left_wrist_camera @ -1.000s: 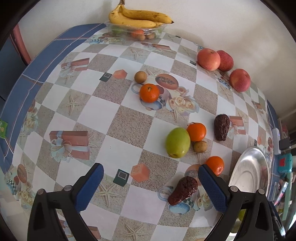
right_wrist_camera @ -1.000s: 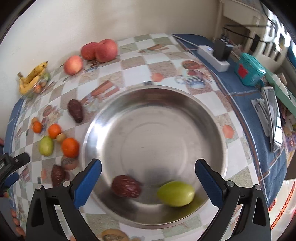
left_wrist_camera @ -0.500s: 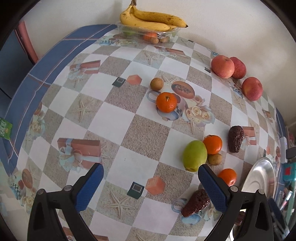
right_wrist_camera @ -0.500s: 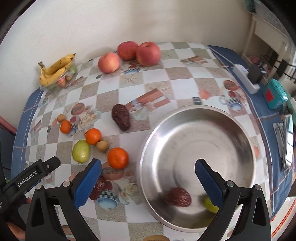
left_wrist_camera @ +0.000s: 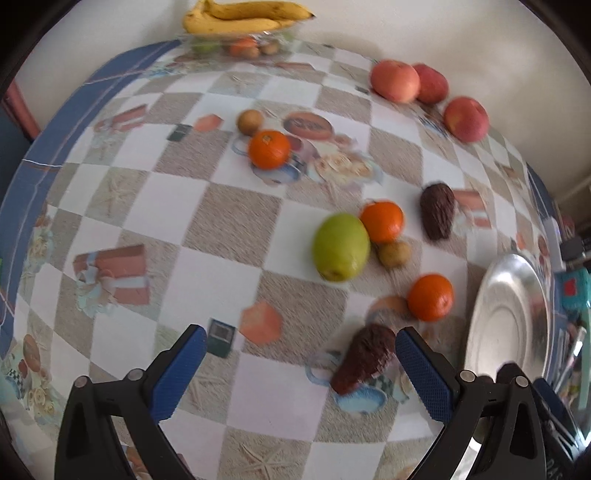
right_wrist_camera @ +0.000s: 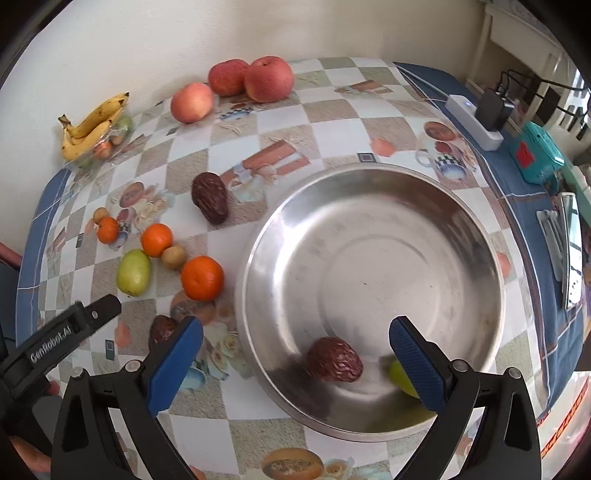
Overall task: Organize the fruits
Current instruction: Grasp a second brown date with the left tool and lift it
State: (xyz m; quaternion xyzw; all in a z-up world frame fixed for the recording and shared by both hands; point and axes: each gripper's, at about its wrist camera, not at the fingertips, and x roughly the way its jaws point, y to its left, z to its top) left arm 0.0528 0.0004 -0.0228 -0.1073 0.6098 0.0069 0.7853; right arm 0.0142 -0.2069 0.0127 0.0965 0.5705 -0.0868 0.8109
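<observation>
A steel bowl (right_wrist_camera: 373, 192) holds a brown wrinkled fruit (right_wrist_camera: 334, 359) and a green fruit (right_wrist_camera: 400, 374), partly hidden by my right finger. My right gripper (right_wrist_camera: 295, 354) is open and empty over the bowl's near rim. My left gripper (left_wrist_camera: 301, 363) is open and empty, low over the table; a brown fruit (left_wrist_camera: 364, 356) lies just inside its right finger. On the table lie a green fruit (left_wrist_camera: 340, 246), three oranges (left_wrist_camera: 430, 296), another brown fruit (left_wrist_camera: 437, 216), two small brown fruits (left_wrist_camera: 394, 254) and three apples (left_wrist_camera: 394, 80). The bowl's rim also shows in the left wrist view (left_wrist_camera: 480, 317).
A clear tray with bananas (left_wrist_camera: 243, 16) stands at the far edge by the wall. A power strip (right_wrist_camera: 474, 118), a teal box (right_wrist_camera: 537, 157) and a flat device (right_wrist_camera: 570, 251) lie on the blue cloth right of the bowl. The left gripper's body (right_wrist_camera: 59, 332) shows at lower left.
The left gripper moved forward and right, bringing the near brown fruit beside its right finger. The right gripper shifted right, over the bowl. Both stayed open.
</observation>
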